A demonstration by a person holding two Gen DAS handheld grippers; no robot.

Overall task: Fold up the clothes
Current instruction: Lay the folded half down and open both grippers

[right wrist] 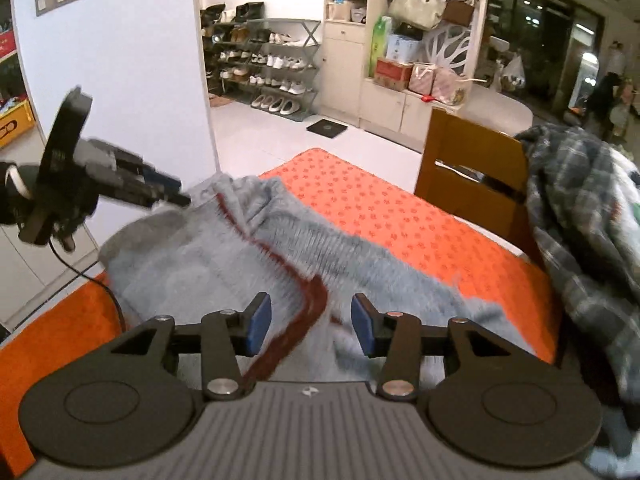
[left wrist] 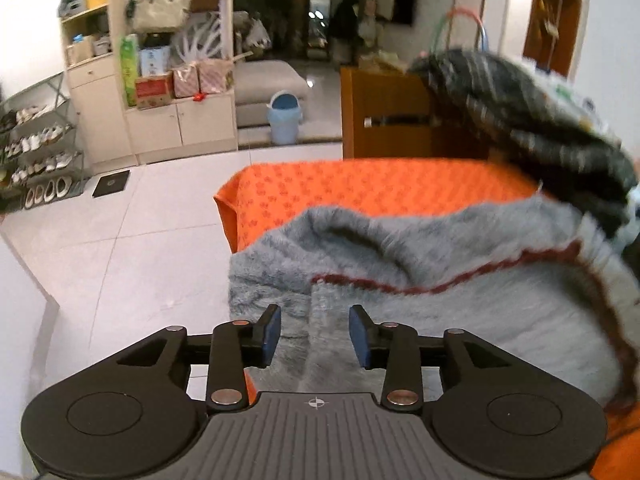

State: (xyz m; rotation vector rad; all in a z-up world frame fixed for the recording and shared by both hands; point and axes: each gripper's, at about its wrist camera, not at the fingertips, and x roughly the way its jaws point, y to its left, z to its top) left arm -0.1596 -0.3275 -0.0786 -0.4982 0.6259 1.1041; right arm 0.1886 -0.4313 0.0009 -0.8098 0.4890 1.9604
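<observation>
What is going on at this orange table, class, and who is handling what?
A person holding two grippers is working on a fuzzy grey sweater with a dark red stripe, spread on the orange-covered table. The left gripper and right gripper both sit open at the sweater's near edges, with fabric between the fingers but not clamped. The sweater is rumpled, not yet folded. A plaid garment is heaped over the wooden chair beside the table.

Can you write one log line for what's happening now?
left gripper: open over grey sweater | right gripper: open over sweater's red trim | orange table cover | fold: not finished
</observation>
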